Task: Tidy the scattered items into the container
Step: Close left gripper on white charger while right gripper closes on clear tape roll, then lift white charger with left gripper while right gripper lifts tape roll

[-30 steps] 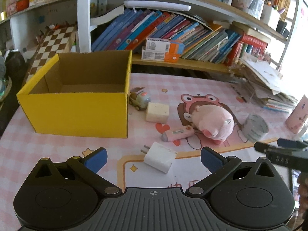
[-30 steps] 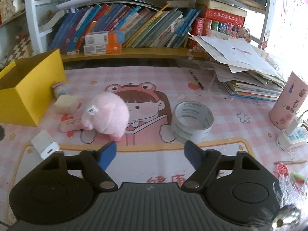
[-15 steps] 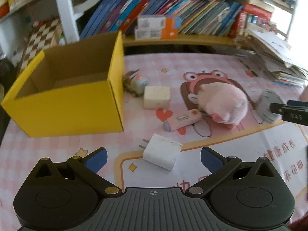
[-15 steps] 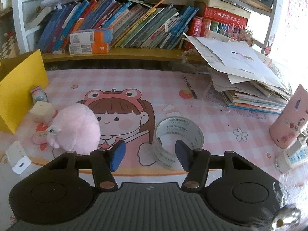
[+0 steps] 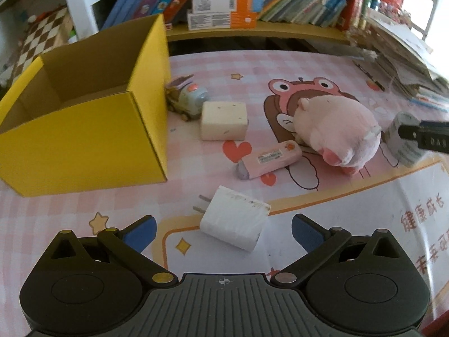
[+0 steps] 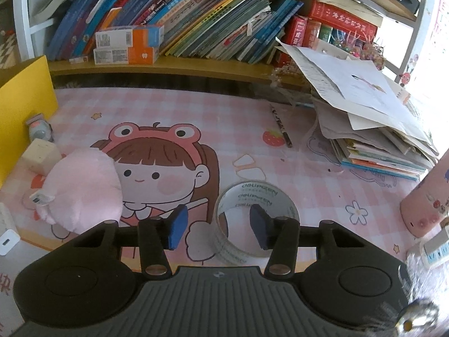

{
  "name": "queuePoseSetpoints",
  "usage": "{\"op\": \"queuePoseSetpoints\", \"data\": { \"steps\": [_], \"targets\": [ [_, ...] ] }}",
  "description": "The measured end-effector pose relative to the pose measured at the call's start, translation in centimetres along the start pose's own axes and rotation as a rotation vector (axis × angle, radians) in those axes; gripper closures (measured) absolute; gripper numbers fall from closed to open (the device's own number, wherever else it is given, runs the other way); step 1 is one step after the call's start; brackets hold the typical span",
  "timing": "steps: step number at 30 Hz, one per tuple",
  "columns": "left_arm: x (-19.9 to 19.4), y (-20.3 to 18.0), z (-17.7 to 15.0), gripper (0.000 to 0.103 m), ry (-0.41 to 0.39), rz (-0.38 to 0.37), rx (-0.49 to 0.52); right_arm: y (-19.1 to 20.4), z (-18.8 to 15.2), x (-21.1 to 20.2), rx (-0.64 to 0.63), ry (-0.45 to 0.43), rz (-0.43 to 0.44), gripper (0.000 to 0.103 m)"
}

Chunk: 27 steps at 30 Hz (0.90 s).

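Observation:
An open-topped yellow box (image 5: 84, 129) stands at the left of the pink mat. Beside it lie a toy car (image 5: 186, 98), a cream block (image 5: 224, 120), a pink tube (image 5: 269, 158), a pink plush (image 5: 336, 129) and a white charger (image 5: 234, 221). My left gripper (image 5: 223, 231) is open, with the charger just ahead between its fingertips. My right gripper (image 6: 218, 229) is open but narrowed, straddling the near wall of the tape roll (image 6: 255, 196): one finger inside the ring, one outside, neither pressing on it. The plush (image 6: 84, 188) lies left of the roll.
A bookshelf (image 6: 196, 28) runs along the back. A heap of papers and books (image 6: 378, 129) fills the right side, with a pen (image 6: 280, 126) beside it. A pink bottle (image 6: 426, 205) and a power strip (image 6: 437, 250) sit at the right edge.
The left gripper came closer to the white charger. The right gripper dropped over the tape roll and its jaws narrowed around the roll's wall.

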<state>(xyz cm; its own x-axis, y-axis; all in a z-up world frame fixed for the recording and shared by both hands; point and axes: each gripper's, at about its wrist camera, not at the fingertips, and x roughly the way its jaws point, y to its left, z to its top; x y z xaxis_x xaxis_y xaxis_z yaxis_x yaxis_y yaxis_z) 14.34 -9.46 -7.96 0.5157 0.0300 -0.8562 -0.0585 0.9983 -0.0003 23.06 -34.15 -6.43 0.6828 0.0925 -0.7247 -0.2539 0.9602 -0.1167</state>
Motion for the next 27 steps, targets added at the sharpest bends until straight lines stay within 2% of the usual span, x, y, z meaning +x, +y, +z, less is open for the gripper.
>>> {"op": "queuePoseSetpoints", "data": {
  "steps": [7,10,12,20,22,24,27],
  "targets": [
    [1.4,-0.7,0.1,0.009,0.027,-0.004,0.044,-0.2,0.1,1.8,-0.013,0.046,0.006,0.062],
    [1.7,-0.6,0.0,0.013,0.039,-0.010,0.042,-0.4,0.0,2.4,-0.010,0.068,0.011,0.067],
    [1.9,-0.6,0.0,0.019,0.046,-0.013,0.041,-0.5,-0.1,2.7,-0.006,0.079,0.016,0.071],
    [2.3,-0.8,-0.5,0.030,0.055,-0.036,0.064,-0.7,-0.4,2.8,0.014,0.101,0.046,0.086],
    [2.2,-0.8,-0.6,0.035,0.046,-0.035,0.074,-0.8,-0.5,2.7,0.020,0.102,0.054,0.089],
    [2.0,-0.6,-0.6,0.051,0.034,-0.028,0.068,-0.8,-0.6,2.4,0.028,0.102,0.063,0.094],
    [1.9,-0.4,-0.7,0.051,0.030,-0.033,0.059,-0.7,-0.8,1.9,0.042,0.101,0.073,0.096]
  ]
}}
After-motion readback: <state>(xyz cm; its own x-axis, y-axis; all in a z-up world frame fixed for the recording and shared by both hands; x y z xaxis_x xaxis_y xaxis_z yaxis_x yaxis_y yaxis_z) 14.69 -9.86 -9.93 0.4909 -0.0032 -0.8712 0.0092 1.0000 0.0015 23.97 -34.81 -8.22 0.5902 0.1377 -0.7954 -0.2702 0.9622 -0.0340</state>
